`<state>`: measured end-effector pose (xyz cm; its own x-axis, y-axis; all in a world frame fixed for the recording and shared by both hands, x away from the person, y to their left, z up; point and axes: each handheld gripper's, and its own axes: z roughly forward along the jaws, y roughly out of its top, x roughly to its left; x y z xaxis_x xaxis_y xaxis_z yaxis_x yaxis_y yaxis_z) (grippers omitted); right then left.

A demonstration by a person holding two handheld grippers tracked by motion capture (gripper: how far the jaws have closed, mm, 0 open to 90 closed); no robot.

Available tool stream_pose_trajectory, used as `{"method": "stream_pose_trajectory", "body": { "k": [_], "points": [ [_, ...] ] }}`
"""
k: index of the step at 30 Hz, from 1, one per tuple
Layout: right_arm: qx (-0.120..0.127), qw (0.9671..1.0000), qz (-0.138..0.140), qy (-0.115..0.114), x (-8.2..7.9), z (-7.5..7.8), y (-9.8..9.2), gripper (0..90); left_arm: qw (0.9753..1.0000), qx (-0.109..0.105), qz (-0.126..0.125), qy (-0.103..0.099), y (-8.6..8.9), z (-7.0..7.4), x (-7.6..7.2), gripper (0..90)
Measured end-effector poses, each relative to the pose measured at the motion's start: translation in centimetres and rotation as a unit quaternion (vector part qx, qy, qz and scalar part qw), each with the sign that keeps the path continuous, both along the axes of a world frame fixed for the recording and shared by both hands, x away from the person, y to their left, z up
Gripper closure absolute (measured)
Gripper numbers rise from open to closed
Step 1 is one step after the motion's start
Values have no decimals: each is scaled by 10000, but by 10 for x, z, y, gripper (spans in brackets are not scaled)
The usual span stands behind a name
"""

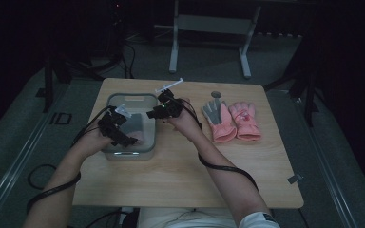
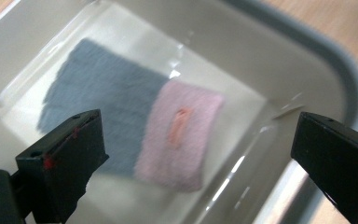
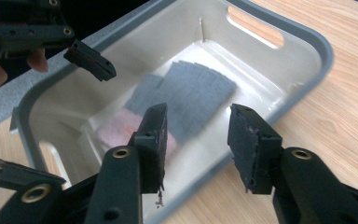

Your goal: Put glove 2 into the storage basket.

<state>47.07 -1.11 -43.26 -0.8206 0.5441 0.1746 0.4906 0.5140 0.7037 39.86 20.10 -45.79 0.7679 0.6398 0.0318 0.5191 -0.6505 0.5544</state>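
A clear bin (image 1: 130,96) with a grey rim stands left of centre on the wooden table. Inside it lie a grey cloth (image 2: 102,102) and a pink cloth (image 2: 182,135), side by side on the bottom. My left gripper (image 1: 119,128) hovers over the bin's near left part, open and empty, its jaws pointing down at the two cloths. My right gripper (image 1: 159,110) hangs at the bin's right rim (image 3: 317,46), open and empty, looking in at the grey cloth (image 3: 191,93) and the pink cloth (image 3: 116,128). The left gripper (image 3: 58,116) shows across the bin.
A pair of pink gloves (image 1: 232,121) lies flat to the right of the bin, one palm-up with a grey palm. A thin white object (image 1: 169,85) and a small grey disc (image 1: 216,94) rest near the table's far edge. Cables trail off the near edge.
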Motion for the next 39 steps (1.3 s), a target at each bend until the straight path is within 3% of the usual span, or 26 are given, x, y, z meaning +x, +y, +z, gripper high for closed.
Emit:
{"method": "stream_pose_trajectory", "body": {
  "k": [5, 9, 12, 17, 23, 26, 35, 39],
  "points": [
    [-18, 10000, -10, -86, -7, -2, -22, 540, 9994, -287, -204, -25, -19, 5, -3, 25],
    [13, 9999, -56, -96, -9, -3, -40, 505, 9984, -383, -386, -148, -36, 6, -6, 25],
    [29, 9998, -131, -130, -10, -3, -55, 509, 9970, -543, -537, -156, -48, 8, -8, 25],
    [22, 9996, -182, -219, -11, -5, -78, 540, 9943, -613, -859, -159, -72, 11, -14, 25],
    [96, 9988, -259, -400, -14, -5, -109, 566, 9902, -646, -1209, -273, -98, 9, -26, 18],
    [123, 9983, -355, -451, -12, -5, -123, 569, 9886, -565, -1361, -312, -108, 6, -30, 18],
    [-64, 9946, -722, -747, -6, -8, -164, 583, 9819, -649, -1746, -350, -137, -7, -47, 18],
    [-208, 9918, -906, -882, -2, -9, -183, 589, 9806, -527, -1853, -377, -147, -20, -56, 18]
  ]
}}
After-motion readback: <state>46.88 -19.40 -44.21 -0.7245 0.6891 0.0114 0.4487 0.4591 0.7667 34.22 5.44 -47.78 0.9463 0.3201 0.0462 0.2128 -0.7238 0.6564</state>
